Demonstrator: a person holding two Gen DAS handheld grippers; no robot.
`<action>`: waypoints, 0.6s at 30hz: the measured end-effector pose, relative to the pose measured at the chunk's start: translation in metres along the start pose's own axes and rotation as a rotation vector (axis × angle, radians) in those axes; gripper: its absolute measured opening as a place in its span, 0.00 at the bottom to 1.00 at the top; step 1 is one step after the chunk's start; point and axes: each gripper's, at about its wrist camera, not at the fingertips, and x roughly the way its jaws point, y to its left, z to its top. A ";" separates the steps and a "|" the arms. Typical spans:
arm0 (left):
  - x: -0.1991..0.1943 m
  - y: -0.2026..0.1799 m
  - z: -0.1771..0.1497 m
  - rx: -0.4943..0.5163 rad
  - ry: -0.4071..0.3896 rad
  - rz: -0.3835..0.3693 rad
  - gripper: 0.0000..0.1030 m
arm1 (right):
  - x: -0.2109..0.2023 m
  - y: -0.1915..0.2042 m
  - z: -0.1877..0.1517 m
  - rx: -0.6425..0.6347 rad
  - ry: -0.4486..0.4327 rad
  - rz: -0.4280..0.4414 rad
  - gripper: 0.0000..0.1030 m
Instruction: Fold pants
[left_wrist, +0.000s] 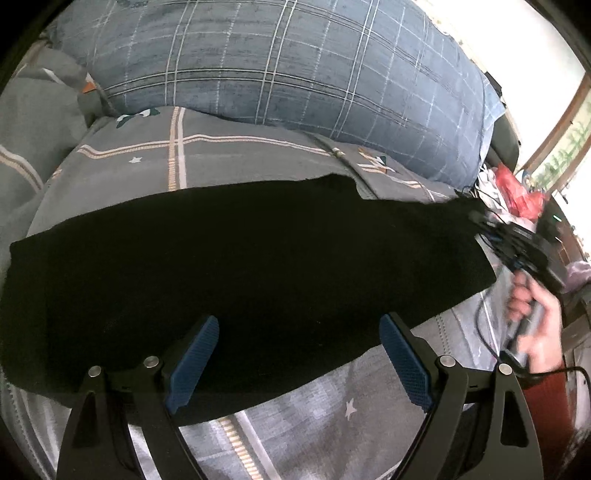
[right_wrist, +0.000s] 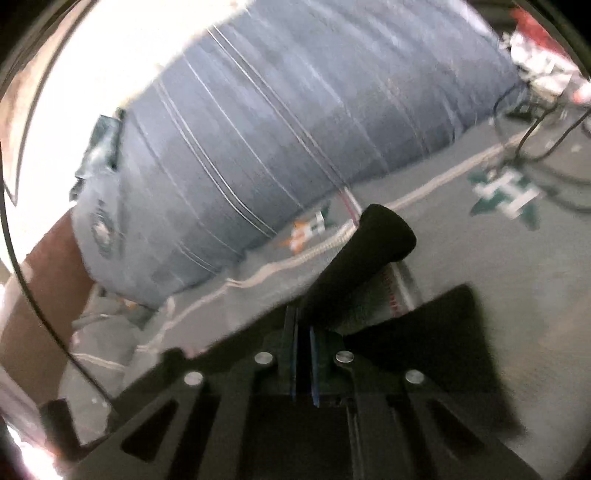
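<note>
- Lying across the grey bedsheet (left_wrist: 229, 155) just in front of the blue plaid pillow (left_wrist: 295, 66), the black pants (left_wrist: 240, 266) form a long dark band, already narrowed lengthwise by the look of it.
- Out at the pants' far end from the left gripper, the right gripper (right_wrist: 304, 328) is clenched on a small bunch of the black cloth, which sticks up past its pads like a rolled tongue. That bite looks thin; if the hand (left_wrist: 532, 317) swings the end over quickly, the fabric could slip free and flop short of the fold line.
- Only one corner seems pinched, so the other layer may lag behind and leave the fold skewed or wrinkled.
- Over the near edge of the pants, the left gripper (left_wrist: 299, 354) hangs with jaws spread wide, nothing between the blue pads (left_wrist: 192, 362). With nothing pinning that edge, I judge a pull from the right could drag the whole garment toward the pillow.
- Beyond the pants' end, a black cable (left_wrist: 484, 332) trails beside the hand and might snag the cloth.
</note>
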 end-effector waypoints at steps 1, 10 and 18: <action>-0.002 0.000 -0.001 0.002 -0.004 0.000 0.86 | -0.012 0.000 -0.001 -0.002 -0.014 0.004 0.03; -0.019 0.004 -0.018 0.025 0.002 0.026 0.86 | -0.035 -0.025 -0.048 0.009 0.084 -0.104 0.03; -0.046 0.024 -0.020 -0.070 -0.036 0.014 0.87 | -0.035 -0.030 -0.062 0.085 0.115 -0.067 0.21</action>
